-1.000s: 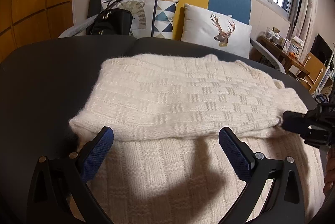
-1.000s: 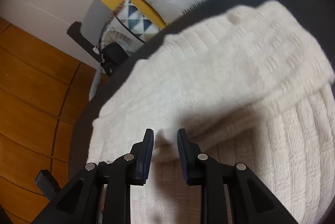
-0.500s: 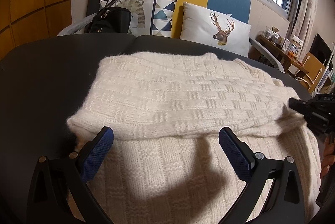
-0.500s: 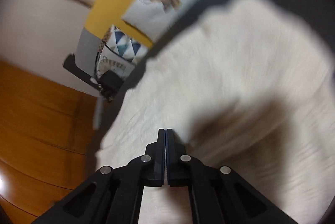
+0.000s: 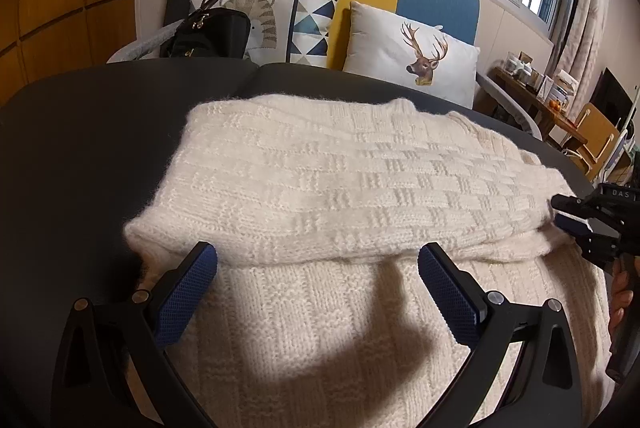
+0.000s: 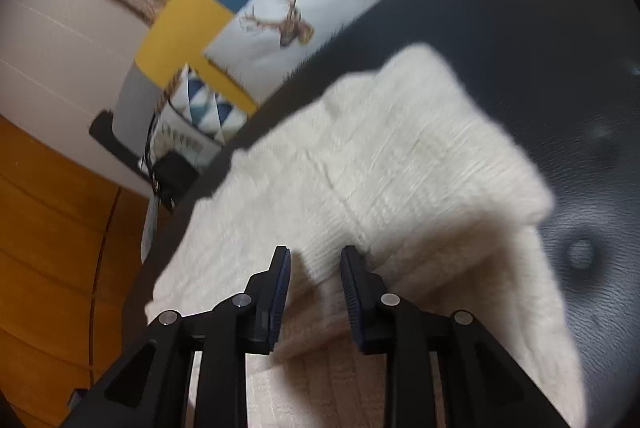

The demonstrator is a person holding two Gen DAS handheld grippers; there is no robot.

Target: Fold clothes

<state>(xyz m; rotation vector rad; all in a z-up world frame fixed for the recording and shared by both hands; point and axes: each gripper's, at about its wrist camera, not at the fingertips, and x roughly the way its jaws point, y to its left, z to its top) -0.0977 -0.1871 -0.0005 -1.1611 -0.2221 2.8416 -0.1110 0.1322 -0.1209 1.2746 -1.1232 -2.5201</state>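
Cream sweater lies folded on the dark counter; left tool spread wide, right tool opening over the fold.

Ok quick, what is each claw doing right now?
Left claw: wide open above the cream sweater, holding nothing.
Right claw: opening at the sweater's folded edge, with knit between its pads but not pinched.

A cream knitted sweater lies flat on the dark table, partly folded. Its far portion, in a basket-weave knit, is doubled over the ribbed near portion, and the folded edge runs from the table's left side to its right. The far edge sits short of the table's far edge.
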